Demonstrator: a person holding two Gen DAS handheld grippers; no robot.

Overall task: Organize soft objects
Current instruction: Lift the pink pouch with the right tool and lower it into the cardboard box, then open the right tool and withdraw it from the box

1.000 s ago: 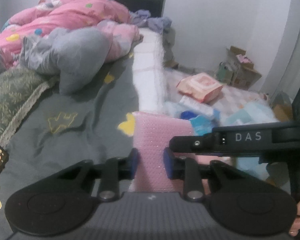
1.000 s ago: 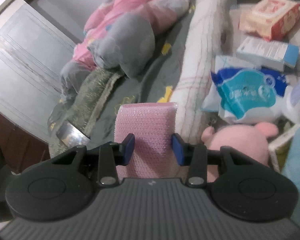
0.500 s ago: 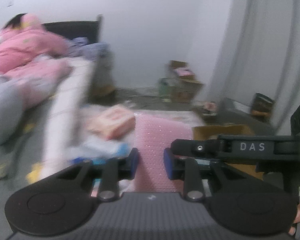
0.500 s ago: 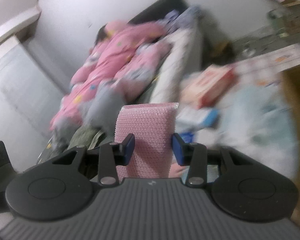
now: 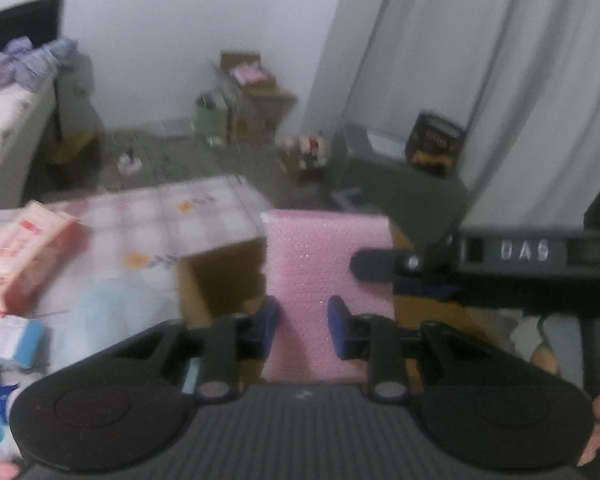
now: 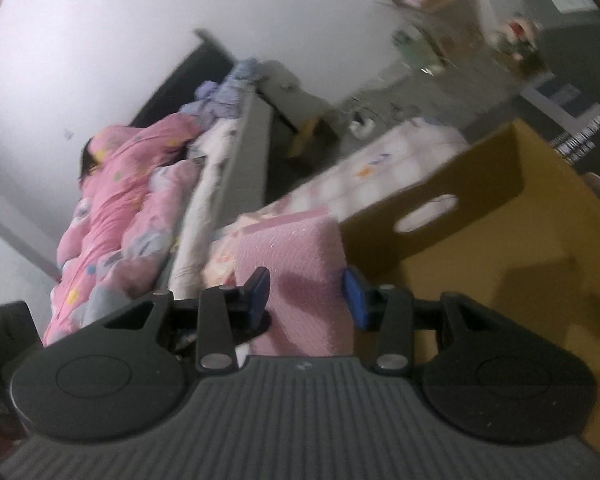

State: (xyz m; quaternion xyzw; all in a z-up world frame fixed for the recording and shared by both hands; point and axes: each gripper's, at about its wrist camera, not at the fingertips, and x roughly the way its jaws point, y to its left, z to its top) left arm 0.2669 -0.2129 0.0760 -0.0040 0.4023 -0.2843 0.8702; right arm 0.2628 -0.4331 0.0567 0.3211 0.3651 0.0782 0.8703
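The pink bubble-wrap pad [image 5: 327,280] is in the air, held by both grippers at once. The left gripper [image 5: 302,330] has its blue fingertips [image 5: 268,328] closed on the lower part of the pad, one on each side, so the jaws stand only as far apart as the pad is thick. The right gripper [image 6: 306,298] holds it in the same way, though its jaws look a little wider, and the soft material bulges between the pads. In the left view the body of the right gripper crosses the picture just to the right of the pad.

The pad is now beside the open cardboard box [image 6: 500,248] — in the right view the box wall with the hand-hole is directly to the right of it, and the inside of the box looks bare as far as I can see. So I judge that the carrying step is nearly complete, but the pad is not yet inside the box.

Much is left, it seems. On the checked cloth [image 5: 188,216] near the box lie a pink package [image 5: 24,256] and some blue-and-white packs [image 5: 8,340], and on the bed [image 6: 220,168] a pink quilt [image 6: 116,208] lies unfolded. The pictures are blurred, so smaller things I cannot name.
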